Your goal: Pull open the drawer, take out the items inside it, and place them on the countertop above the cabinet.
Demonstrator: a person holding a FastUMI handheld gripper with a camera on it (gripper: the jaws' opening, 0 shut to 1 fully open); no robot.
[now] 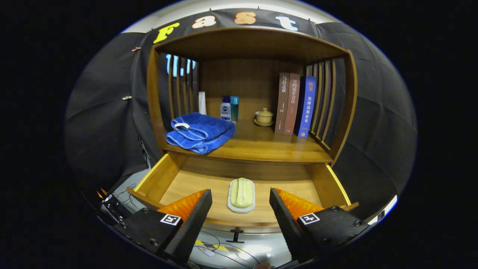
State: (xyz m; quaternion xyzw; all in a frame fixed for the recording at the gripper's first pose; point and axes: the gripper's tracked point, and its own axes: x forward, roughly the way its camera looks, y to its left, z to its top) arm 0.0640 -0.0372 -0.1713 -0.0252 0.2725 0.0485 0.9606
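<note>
Wooden and warm-toned, the cabinet (250, 93) stands with its drawer (186, 183) already pulled out toward the camera, so its floor lies bare to reach from above. On that floor rests the item to be removed: a pale green bar of soap (241, 192) sitting in a white soap dish (241, 208), near the drawer's front edge and roughly midway across it. The gripper (241, 203) hangs in front of the drawer with its fingers spread wide and holding nothing; the soap dish shows in the gap between them, just ahead, which suggests the fingers are lined up to straddle it.

Above the drawer, the surface (269, 144) that should receive the soap carries a folded blue towel (199, 132) on one side, two small bottles (229, 108) and a lidded cup (264, 116) toward the back, and three upright books (295, 104) on the other side. A bare stretch of wood in the middle front looks the likeliest landing place.
</note>
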